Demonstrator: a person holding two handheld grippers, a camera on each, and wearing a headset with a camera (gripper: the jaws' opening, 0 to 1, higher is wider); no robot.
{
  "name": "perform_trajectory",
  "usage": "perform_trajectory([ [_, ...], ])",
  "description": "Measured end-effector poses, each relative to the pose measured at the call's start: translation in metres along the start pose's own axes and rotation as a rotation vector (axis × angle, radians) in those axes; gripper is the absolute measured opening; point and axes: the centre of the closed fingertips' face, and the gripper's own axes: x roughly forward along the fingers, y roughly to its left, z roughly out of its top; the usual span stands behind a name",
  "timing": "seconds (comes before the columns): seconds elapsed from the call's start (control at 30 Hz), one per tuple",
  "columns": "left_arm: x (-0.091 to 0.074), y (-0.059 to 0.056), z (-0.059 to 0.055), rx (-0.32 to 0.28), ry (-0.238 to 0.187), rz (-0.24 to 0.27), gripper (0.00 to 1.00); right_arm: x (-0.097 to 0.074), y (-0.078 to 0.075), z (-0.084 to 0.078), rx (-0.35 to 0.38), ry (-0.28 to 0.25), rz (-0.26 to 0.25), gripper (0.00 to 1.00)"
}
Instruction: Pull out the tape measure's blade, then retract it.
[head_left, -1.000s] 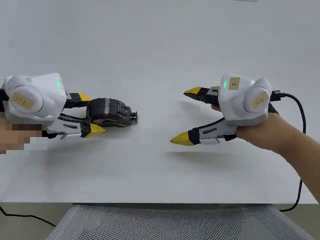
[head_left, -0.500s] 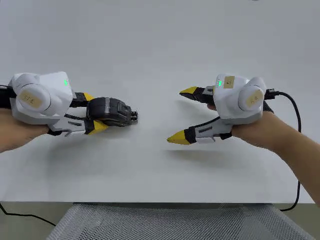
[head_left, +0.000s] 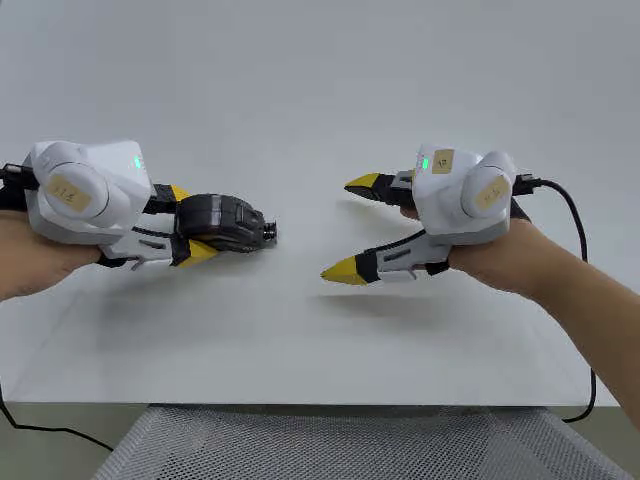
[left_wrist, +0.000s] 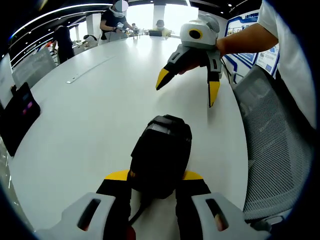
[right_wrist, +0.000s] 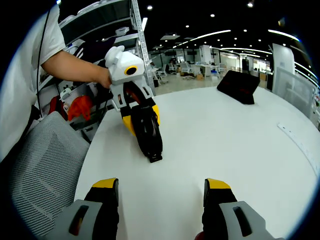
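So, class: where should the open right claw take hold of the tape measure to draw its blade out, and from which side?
Probably the small end hook jutting from the tape measure, which the left claw clamps: it points at the right claw, so come straight in from that side.

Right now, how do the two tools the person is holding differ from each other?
The left tool is shut on the black tape measure; the right tool holds nothing. The left tool's jaws sit close around the case; the right tool's are spread wide. Both have white bodies, yellow-tipped jaws and a green light, and they point toward each other over the white table.
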Motion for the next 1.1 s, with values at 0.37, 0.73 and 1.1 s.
perform_trajectory([
  [0.37,0.000,0.001,0.000,0.015,0.013,0.001,0.29,0.021,0.004,0.008,-0.036,0.000,0.038,0.59],
  [0.73,0.001,0.003,-0.002,0.055,0.042,0.001,0.28,0.040,0.005,0.013,-0.062,-0.013,0.059,0.47],
  [1.1,0.001,0.003,-0.002,0.067,0.048,0.017,0.28,0.054,0.008,0.018,-0.100,-0.012,0.084,0.34],
])
